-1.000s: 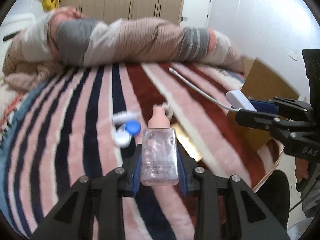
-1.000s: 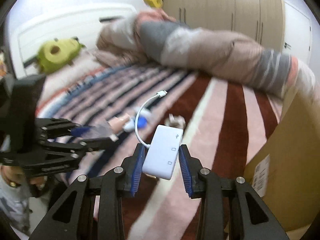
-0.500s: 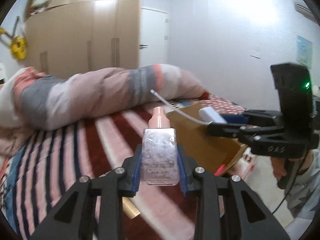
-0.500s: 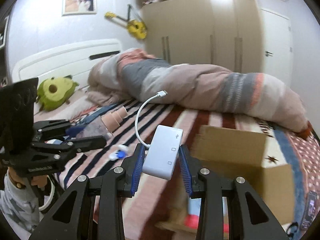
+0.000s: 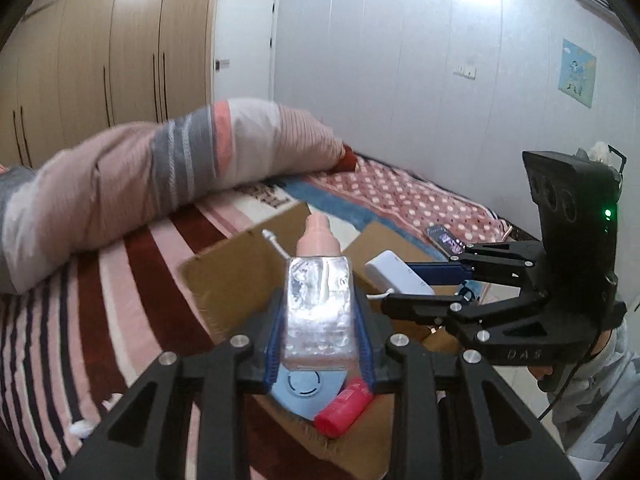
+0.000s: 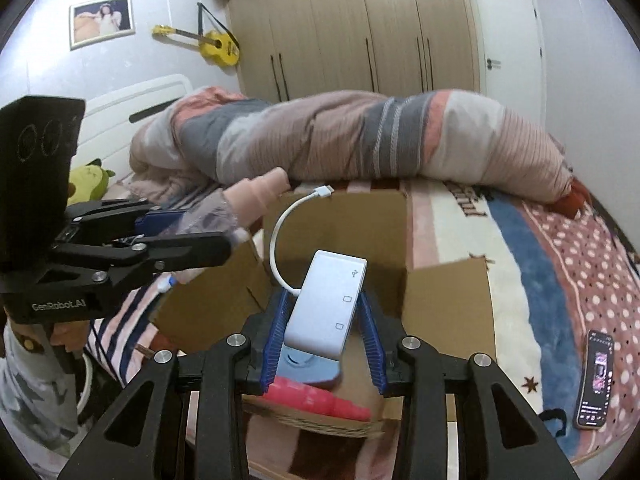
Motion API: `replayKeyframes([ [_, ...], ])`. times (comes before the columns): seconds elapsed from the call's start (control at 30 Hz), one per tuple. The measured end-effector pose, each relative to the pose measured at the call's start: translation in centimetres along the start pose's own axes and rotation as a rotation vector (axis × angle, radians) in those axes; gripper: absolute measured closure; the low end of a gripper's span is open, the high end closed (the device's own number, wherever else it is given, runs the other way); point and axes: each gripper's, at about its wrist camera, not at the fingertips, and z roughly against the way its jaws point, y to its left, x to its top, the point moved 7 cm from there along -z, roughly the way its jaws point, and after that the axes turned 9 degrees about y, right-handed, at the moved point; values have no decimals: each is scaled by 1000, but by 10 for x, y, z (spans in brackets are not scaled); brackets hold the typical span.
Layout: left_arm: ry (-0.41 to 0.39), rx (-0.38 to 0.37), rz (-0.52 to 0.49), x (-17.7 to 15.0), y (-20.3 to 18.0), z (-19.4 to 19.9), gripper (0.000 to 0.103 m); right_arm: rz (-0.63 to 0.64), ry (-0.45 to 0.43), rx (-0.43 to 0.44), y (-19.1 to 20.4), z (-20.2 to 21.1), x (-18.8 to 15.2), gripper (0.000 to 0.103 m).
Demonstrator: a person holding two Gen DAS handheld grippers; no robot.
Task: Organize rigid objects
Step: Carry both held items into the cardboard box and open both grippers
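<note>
two grippers hang over an open box (image 6: 444, 300) on the bed (image 6: 560, 272), each with one thing clamped, which reads as carrying both to the same drop spot. the left gripper (image 5: 320, 320) is narrowed onto a clear bottle (image 5: 318, 312), blue pads pressing its flat sides, pink cap pointing away; gripping the flat faces probably keeps it from twisting. the right gripper (image 6: 322, 320) holds a white hub (image 6: 326, 304) by its long edges, pads tight on it, and its short cable (image 6: 280, 232) curls up and back freely, plug in the air over the far flap. in my judgement the box is the sorting bin, since a red tube (image 5: 344, 404) and a blue round thing (image 5: 304, 386) already lie inside at the near end.

most of the box floor is hidden behind the held things and the fingers, so what else lies in it cannot be told. the blue thing is half covered in both views and i cannot name it. a phone (image 6: 596, 380) lies on the bed to the right, well apart from the box. only a sleeve (image 6: 32, 388) and part of a hand show at the edges.
</note>
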Motion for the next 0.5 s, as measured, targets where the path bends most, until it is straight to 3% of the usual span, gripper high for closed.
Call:
replayKeyframes([
  [0.2,69,2,10,-1,4,-26,75,-29,30,7,-15,-14,-5,52],
  [0.4,65,5,12,-1,8,-28,73,-33,37,10,-16,-17,-3,51],
  [0.5,39,20,16,0,12,-18,62,-29,36,7,-11,-15,-2,51],
])
